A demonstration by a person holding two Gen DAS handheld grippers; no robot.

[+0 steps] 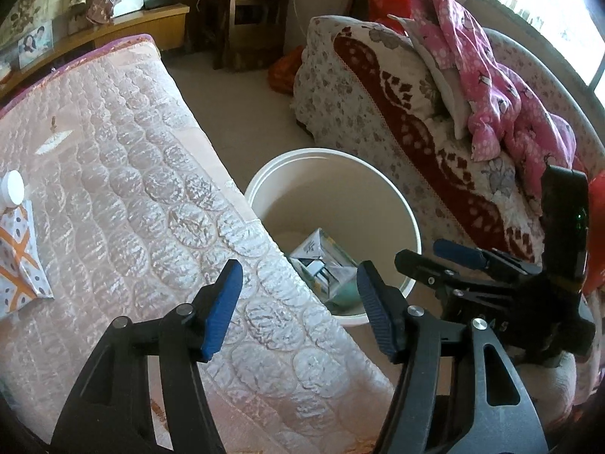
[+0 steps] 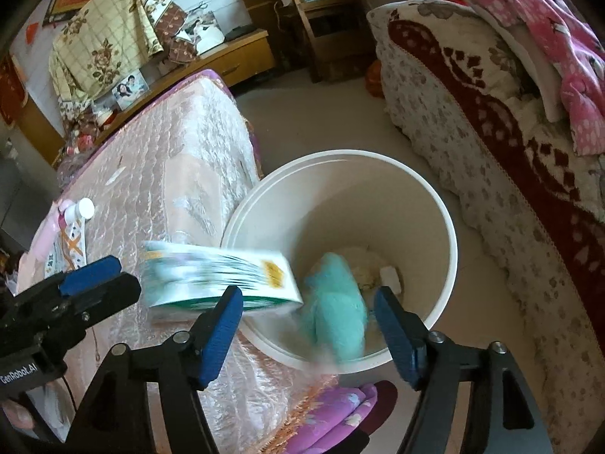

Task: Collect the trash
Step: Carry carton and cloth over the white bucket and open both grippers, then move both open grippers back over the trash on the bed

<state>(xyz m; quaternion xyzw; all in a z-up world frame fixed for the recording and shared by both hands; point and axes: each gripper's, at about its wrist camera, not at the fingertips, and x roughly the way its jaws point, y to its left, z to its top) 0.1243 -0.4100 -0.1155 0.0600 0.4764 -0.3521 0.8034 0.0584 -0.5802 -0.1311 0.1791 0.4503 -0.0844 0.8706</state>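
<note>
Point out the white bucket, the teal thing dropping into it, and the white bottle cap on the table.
white bucket (image 2: 340, 159): right wrist view, far rim.
teal thing (image 2: 336, 302): right wrist view, blurred middle.
white bottle cap (image 1: 12, 187): left wrist view, flat top of the cap.

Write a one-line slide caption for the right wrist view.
Open right gripper above white bucket as blurred box and teal item drop in.

Bin: mouth open from above, approx. half hidden by table edge in left view. Sofa close on far side; bare floor strip beyond. Blurred box and teal item, prob. airborne, over rim.
</note>
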